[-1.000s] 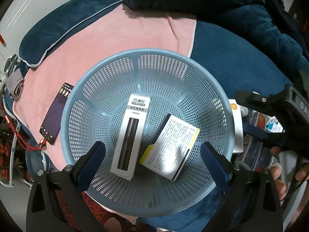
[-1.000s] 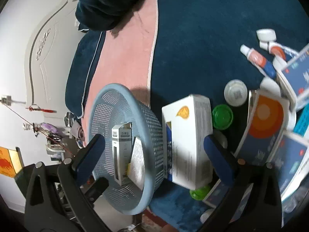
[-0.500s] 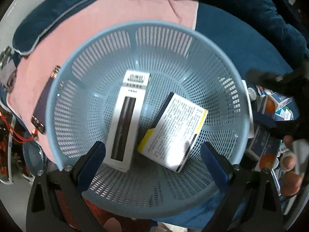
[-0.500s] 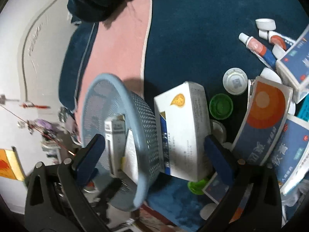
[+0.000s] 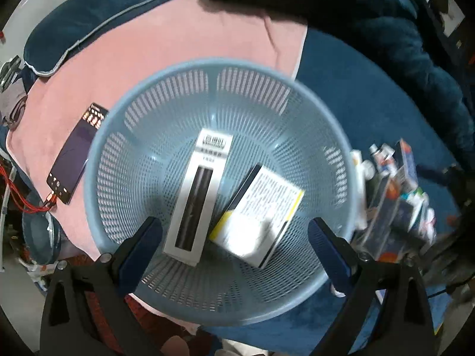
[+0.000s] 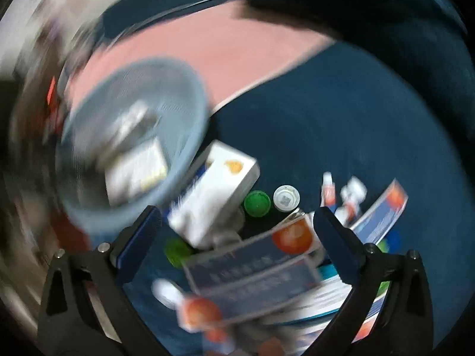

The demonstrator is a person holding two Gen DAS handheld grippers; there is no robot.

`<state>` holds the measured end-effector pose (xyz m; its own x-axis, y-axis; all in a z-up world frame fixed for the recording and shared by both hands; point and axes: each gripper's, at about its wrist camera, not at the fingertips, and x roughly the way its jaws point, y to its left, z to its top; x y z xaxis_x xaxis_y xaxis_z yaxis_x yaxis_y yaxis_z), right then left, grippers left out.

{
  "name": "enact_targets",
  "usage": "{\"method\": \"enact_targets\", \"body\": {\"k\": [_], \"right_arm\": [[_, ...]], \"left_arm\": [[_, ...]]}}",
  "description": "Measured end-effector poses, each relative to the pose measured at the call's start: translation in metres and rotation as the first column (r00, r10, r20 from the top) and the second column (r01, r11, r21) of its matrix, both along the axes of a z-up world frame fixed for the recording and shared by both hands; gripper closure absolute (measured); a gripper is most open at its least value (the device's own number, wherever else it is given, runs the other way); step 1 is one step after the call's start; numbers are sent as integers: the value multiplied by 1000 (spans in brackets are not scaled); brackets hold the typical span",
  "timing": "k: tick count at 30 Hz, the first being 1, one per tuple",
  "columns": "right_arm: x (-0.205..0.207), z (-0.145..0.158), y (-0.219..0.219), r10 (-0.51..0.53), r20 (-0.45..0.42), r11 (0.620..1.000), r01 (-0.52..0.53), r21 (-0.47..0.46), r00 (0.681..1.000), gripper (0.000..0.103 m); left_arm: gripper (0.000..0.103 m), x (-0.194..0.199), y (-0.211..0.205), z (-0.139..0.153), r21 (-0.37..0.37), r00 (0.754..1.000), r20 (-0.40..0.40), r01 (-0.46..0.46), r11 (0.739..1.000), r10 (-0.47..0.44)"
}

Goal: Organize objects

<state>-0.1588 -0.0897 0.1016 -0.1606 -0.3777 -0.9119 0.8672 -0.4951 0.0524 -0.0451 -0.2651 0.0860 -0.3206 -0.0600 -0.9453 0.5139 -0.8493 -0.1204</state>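
A round blue slotted basket [image 5: 142,175] rests on the bedding and holds a long white box with a black stripe [image 5: 197,198] and a white and yellow box [image 5: 261,216]. My left gripper [image 5: 234,240] hangs open above the basket, nothing between its fingers. In the blurred right wrist view the same basket [image 6: 190,103] is at the left, with a white box bearing an orange mark [image 6: 216,195] leaning beside it. My right gripper [image 6: 237,231] is open over a heap of blue and orange boxes [image 6: 261,273], tubes [image 6: 329,190] and a green cap [image 6: 256,203].
A phone [image 5: 75,154] with a red cable lies on the pink towel [image 5: 178,41] left of the basket. Dark blue bedding [image 5: 356,95] covers the rest. More boxes and tubes [image 5: 397,190] crowd the basket's right side. A dark rumpled blanket [image 5: 341,3] lies at the back.
The left gripper has pulled back from the basket, which looks smaller again. The right gripper has swung fast, its view now blurred and turned, with the box heap nearer its fingers.
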Motion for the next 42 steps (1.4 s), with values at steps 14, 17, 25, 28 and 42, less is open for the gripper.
{"method": "enact_targets", "body": {"k": [14,17,25,28,42], "right_arm": [[-2,-45,-47,493,80,867,-497,44,867,0],[-3,-54,-54,540,98,836,-546,46,836,0],[-1,-49,-55,583,31,809,-583,68,812,0],[5,-40,-53,598,19,798,-598,80,801,0],[-7,-40,-67,672,104,730,-680,71,733,0]], "left_arm": [[4,-9,-25,25,61,991,-85,-102,993,107],[4,-14,-20,29,78,989,-102,-100,992,108],[4,-18,-12,29,92,991,-105,-79,993,89],[4,-18,-11,27,101,990,-100,-88,991,98],[4,-24,-8,25,150,986,-107,-108,983,125]]}}
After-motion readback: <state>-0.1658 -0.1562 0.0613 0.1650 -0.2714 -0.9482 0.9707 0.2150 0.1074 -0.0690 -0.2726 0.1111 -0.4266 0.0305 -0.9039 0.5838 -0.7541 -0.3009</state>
